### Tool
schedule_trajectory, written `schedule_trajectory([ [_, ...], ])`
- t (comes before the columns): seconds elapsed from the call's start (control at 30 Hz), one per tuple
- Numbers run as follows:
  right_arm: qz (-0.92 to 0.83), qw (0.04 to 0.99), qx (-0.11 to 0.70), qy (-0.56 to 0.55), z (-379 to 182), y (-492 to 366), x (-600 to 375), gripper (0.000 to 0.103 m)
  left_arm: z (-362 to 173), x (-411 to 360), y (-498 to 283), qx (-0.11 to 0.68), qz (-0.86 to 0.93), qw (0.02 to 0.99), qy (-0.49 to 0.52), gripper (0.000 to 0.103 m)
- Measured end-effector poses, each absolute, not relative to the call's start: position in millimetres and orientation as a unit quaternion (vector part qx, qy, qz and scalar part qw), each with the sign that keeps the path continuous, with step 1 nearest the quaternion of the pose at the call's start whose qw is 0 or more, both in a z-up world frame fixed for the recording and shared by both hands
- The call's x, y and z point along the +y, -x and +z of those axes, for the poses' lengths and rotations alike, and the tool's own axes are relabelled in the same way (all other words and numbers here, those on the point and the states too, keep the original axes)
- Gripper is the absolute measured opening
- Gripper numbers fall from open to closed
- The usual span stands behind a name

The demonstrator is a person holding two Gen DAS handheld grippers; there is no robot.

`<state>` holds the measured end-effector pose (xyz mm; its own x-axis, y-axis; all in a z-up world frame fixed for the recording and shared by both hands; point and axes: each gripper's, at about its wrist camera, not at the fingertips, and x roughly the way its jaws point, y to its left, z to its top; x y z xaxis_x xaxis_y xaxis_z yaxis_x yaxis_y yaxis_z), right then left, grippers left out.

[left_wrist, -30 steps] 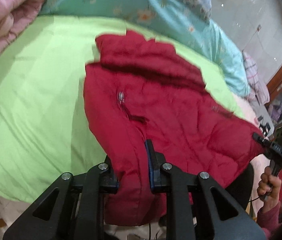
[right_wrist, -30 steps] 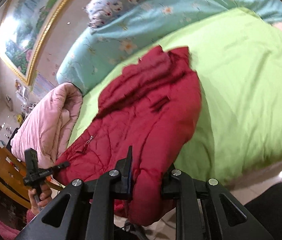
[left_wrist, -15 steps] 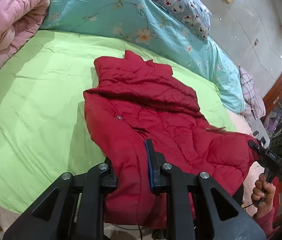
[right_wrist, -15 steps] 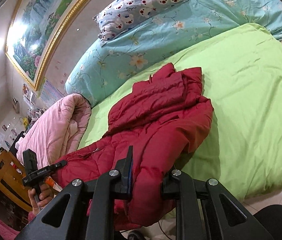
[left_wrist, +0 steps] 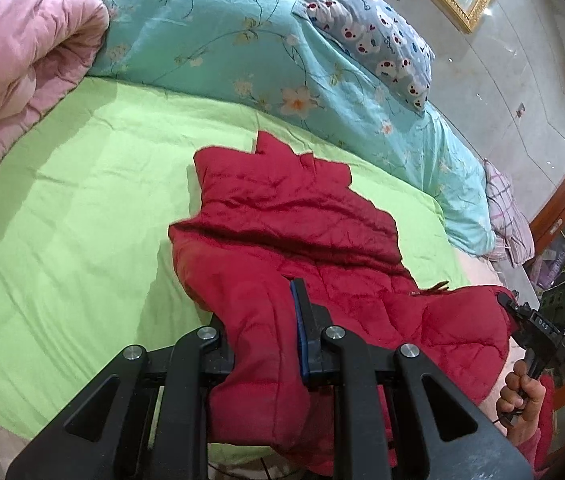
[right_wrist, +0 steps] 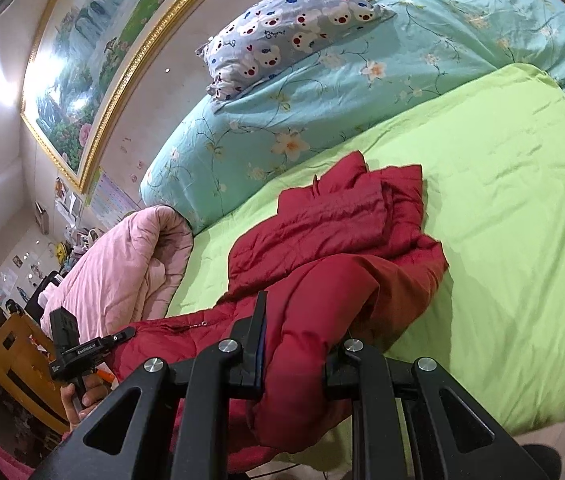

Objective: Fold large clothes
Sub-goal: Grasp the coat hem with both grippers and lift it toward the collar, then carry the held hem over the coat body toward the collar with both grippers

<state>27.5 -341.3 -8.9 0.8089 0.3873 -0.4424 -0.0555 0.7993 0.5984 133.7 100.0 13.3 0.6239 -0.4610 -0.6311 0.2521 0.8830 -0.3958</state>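
Red quilted puffer jacket (left_wrist: 282, 240) — lies lengthwise on the lime-green bedsheet (left_wrist: 62, 220), far end crumpled toward the turquoise floral duvet (left_wrist: 210, 40), near hem off the mattress and in both grippers.

Left wrist view: left gripper (left_wrist: 266, 344) pinching a thick fold of the hem, jaws pressed onto the padding, blue pad showing on the inner face of one finger. A second ago the jacket filled more of this view and the hem sat lower; since then the hand has risen and drawn back, and more green sheet shows round the garment. Far right, the right gripper (left_wrist: 530, 320) holds the other hem corner, a hand (left_wrist: 522, 396) wrapped round its handle. Rolled pink quilted comforter (left_wrist: 14, 64) at far left, untouched.

Right wrist view: right gripper (right_wrist: 294, 356) likewise clamped on a bunched fold of hem (no daylight between pads and cloth). Same change here: hem lifted, near half of the jacket now slung off the sheet, the far half resting on it. Bear-print pillow (right_wrist: 286, 20) sits atop the duvet.

Reading: hem raised evenly at both corners, so the bottom-to-collar fold looks begun; carrying the hem forward over the body comes next. Risk: slippery padding sliding out of the pinch.
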Motion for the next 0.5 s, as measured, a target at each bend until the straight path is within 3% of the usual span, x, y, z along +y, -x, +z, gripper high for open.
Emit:
schedule_trajectory([
  [0.5,0.122,0.911,0.258,-0.296,10,-100,-362,0.018,37,78,-199,0.353,-0.174,0.910,0.130,0.017],
])
